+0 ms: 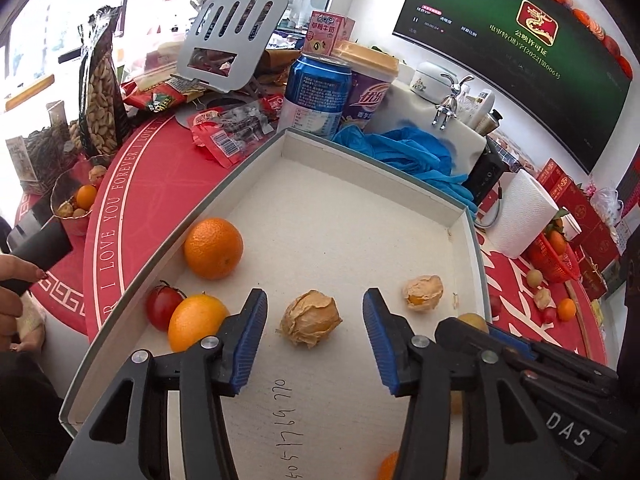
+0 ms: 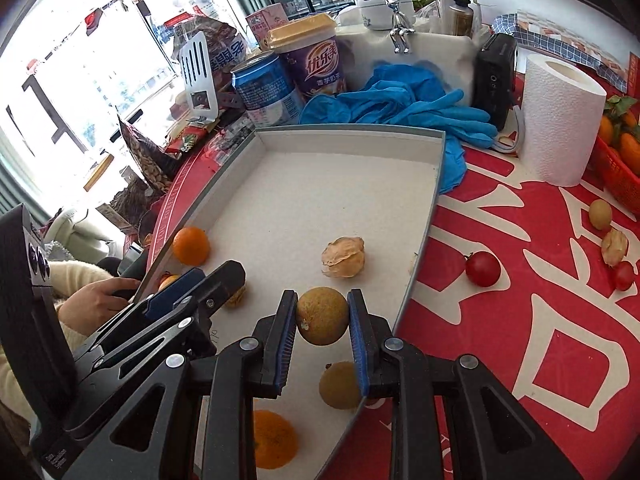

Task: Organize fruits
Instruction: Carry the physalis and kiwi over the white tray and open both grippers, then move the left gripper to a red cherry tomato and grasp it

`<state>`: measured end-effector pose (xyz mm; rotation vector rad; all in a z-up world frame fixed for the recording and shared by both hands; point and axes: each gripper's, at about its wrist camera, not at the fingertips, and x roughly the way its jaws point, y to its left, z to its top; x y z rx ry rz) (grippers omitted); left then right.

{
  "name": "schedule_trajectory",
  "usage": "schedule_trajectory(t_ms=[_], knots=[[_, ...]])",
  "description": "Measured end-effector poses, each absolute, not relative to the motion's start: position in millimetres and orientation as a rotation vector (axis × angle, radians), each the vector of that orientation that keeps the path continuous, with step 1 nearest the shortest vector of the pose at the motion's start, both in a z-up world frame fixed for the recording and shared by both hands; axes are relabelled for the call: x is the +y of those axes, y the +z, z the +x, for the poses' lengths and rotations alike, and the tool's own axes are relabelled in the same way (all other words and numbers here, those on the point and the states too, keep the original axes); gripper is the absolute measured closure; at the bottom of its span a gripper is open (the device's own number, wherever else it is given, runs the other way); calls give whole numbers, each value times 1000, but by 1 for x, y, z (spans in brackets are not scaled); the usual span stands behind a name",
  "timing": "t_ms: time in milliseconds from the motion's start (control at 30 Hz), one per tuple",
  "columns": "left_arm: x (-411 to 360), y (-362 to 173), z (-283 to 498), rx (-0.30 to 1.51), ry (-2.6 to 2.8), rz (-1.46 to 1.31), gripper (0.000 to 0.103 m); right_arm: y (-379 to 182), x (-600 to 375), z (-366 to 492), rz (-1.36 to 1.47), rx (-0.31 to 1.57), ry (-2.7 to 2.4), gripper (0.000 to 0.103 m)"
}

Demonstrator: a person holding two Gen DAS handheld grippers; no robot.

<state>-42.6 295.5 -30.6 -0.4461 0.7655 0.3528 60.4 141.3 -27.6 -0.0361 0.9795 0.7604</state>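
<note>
left gripper (image 1: 315, 338): spread wide, 1 husk berry (image 1: 310, 317) lies free between its jaws on the tray (image 1: 372, 164) | right gripper (image 2: 323, 334): pinching 1 round brown fruit (image 2: 322, 315) above tray's near right edge, nearer than left

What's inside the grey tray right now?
In the tray: two oranges, a cherry tomato, two husked physalis, and another orange and brown fruit near the front. The grippers cover part of the floor.
</note>
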Motion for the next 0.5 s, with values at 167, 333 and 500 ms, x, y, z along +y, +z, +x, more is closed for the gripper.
schedule_trajectory(t_ms=[167, 333, 500], knots=[[293, -28, -44, 752, 354, -448, 33, -22, 127, 65, 23, 972, 770, 63], [287, -22, -46, 718, 394, -409, 23, -7, 105, 68, 116, 906, 738, 0], [278, -19, -44, 710, 382, -376, 23, -7, 81, 72, 137, 898, 697, 0]])
